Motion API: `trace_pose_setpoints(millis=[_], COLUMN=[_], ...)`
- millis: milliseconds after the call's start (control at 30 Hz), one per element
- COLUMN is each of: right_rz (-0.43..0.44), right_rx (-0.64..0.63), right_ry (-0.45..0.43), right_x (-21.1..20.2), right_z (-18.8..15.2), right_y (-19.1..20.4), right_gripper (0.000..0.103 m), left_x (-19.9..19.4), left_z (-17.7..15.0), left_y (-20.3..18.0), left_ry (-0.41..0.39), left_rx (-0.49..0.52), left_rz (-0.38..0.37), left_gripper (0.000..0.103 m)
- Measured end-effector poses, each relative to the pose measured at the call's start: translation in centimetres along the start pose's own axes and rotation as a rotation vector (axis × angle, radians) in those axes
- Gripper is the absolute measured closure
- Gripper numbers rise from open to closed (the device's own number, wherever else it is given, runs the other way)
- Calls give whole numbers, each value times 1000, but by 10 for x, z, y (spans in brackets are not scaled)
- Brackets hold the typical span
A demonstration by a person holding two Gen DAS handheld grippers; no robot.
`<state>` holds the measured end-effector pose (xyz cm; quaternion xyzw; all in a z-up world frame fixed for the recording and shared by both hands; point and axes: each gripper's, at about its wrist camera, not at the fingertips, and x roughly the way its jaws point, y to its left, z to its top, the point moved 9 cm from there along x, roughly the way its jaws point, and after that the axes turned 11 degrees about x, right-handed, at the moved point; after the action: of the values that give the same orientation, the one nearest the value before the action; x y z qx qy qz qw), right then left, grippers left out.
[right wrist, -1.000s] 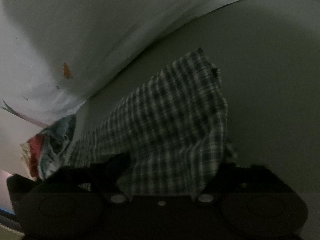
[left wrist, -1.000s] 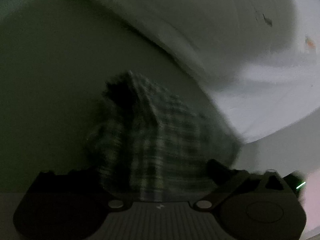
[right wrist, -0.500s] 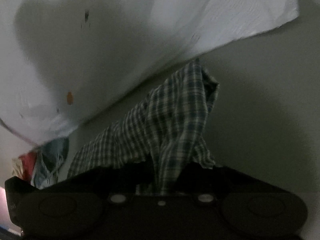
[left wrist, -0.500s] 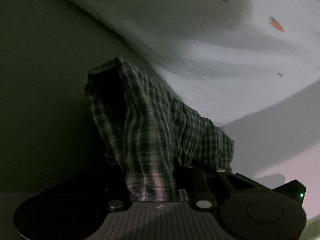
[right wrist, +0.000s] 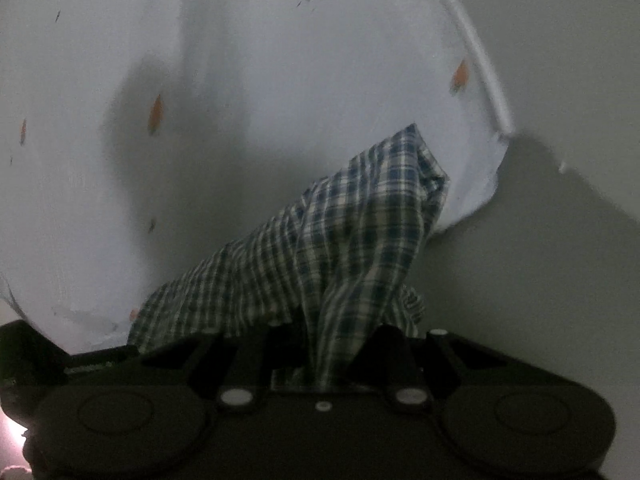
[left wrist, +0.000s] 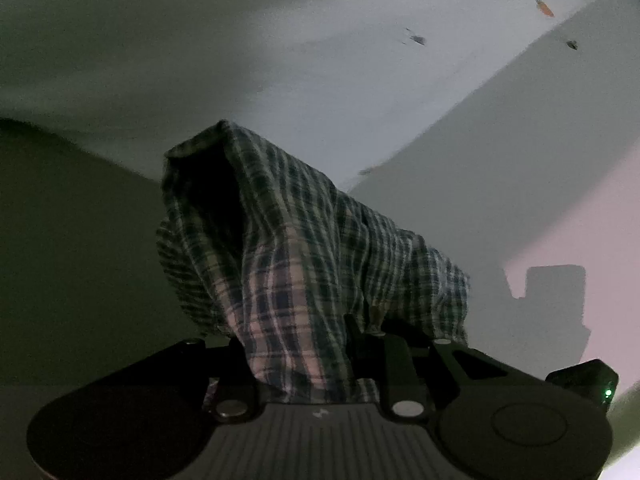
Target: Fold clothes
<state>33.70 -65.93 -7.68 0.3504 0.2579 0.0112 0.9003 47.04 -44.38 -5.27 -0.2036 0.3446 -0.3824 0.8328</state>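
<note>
Between both tools, left tool [left wrist: 300, 360] and right tool [right wrist: 324, 360] each clamp the plaid garment [left wrist: 296, 248]; only the right view shows a white pipe [right wrist: 476, 56].

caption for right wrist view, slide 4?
Right gripper shut on bunched plaid garment, held before a pale spotted sheet.

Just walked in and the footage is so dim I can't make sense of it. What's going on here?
A person is folding laundry with a handheld gripper in each hand. Both the left gripper and the right gripper are shut on the same plaid garment, which bunches up from the fingers and hangs in front of a pale sheet with small orange marks. No finished fold shows yet.
</note>
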Motion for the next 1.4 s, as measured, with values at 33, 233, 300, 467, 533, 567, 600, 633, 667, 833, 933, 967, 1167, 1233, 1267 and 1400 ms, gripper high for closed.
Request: trace_pose_setpoints(millis=[33,233,300,467,533,567,600,633,667,833,933,967,1167,1233,1267,1400], right_rz=[-3,-30,-40,-193,-312,-362,-388,-411,-428,-333,-324,-370,-460,-461,-460,-384], right_rx=[-14,-113,-124,-188,-252,-307,-359,-415,-454,-495,-394,-367,-247,-240,-236,-219], right_ry=[-12,-71,-56,24,52,42,19,-24,-74,-115,14,45,7,-20,-33,-71], right_x=[-3,-4,11,84,112,119,122,122,118,123,153,160,148,130,120,85], right_z=[19,119,139,160,157,156,155,154,155,134,107,99,103,106,107,106], right_y=[-10,-75,-102,-189,-215,-222,-224,-223,-224,-210,-235,-249,-265,-254,-249,-198], right_gripper=[86,85,83,58,57,55,53,48,46,52,57,61,57,51,48,22], left_x=[17,118,152,244,262,264,262,259,260,274,255,250,186,159,143,76], left_z=[5,15,18,-12,-22,-23,-23,-24,-22,-12,-10,-7,34,46,50,58], left_y=[-12,-42,-51,-1,26,35,41,43,40,35,58,68,107,114,115,89], left_ry=[0,31,42,180,244,249,234,228,229,205,190,185,62,17,-8,-55], left_rx=[-3,-8,-10,-14,-45,-57,-66,-67,-55,91,47,31,-21,-37,-35,23], left_rz=[-8,24,36,252,335,350,342,336,338,368,373,384,522,552,565,583], left_gripper=[78,76,76,71,72,68,67,65,61,45,33,30,29,29,29,22])
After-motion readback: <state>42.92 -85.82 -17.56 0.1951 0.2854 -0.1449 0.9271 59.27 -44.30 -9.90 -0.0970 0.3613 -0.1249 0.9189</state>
